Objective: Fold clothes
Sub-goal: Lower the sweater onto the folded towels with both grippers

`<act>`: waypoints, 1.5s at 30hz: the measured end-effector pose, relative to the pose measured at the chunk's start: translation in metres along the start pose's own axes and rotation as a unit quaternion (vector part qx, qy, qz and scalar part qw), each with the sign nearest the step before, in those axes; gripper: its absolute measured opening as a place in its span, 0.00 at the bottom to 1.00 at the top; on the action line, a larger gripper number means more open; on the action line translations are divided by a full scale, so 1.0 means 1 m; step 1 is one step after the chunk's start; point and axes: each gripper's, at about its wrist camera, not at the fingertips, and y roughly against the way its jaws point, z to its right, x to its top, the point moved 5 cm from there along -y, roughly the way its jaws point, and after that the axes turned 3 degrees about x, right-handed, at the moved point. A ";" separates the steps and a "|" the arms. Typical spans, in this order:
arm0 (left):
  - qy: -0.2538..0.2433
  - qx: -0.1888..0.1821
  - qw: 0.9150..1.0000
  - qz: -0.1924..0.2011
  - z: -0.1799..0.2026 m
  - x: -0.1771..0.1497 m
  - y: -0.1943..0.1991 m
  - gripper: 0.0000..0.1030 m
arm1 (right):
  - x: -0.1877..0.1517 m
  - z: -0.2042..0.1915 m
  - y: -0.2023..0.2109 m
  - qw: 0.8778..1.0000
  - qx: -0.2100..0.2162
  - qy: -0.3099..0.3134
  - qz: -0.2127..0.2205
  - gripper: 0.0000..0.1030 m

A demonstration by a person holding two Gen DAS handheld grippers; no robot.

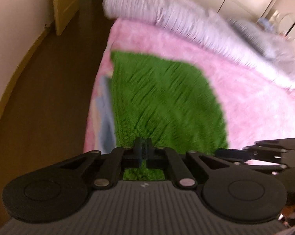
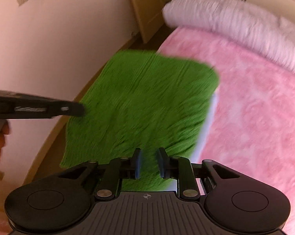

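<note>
A soft green towel (image 2: 139, 105) hangs over the pink bed (image 2: 255, 107), its near edge pinched in the left gripper (image 1: 143, 148); the right gripper (image 2: 149, 162) sits narrowly parted around the same edge, the best place to hold this limp cloth.

The green garment (image 1: 163, 101) is a fuzzy, bright green piece, spread flat and roughly rectangular on the pink bed (image 1: 255, 101). It lies along the bed's edge nearest the floor, well short of the rolled pale quilt (image 1: 167, 13) at the far end. A pale blue layer peeks out along one long side. From my right wrist view, the near hem reaches up to me; blur hides finer texture.
</note>
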 end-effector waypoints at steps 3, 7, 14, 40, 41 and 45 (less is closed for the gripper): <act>-0.010 0.010 1.000 0.001 -0.008 -0.007 -0.016 0.00 | -0.007 -0.008 -0.020 1.000 0.006 0.007 -0.006 0.22; 0.012 0.010 1.000 0.003 -0.026 -0.008 -0.023 0.02 | -0.004 -0.018 -0.036 0.999 0.002 0.031 -0.007 0.21; 0.014 -0.014 1.000 0.009 -0.019 -0.008 0.014 0.00 | -0.003 -0.008 -0.002 1.000 0.014 0.003 0.024 0.22; 0.018 -0.041 0.999 0.026 -0.011 0.011 0.024 0.00 | 0.041 0.021 0.006 0.998 -0.026 -0.040 0.034 0.22; 0.014 -0.043 0.999 0.030 -0.008 0.016 0.020 0.00 | 0.044 0.027 0.005 0.998 -0.034 -0.045 0.032 0.22; -0.011 -0.018 1.000 0.017 -0.001 0.022 -0.015 0.00 | 0.050 0.040 -0.018 0.997 -0.044 -0.056 0.011 0.22</act>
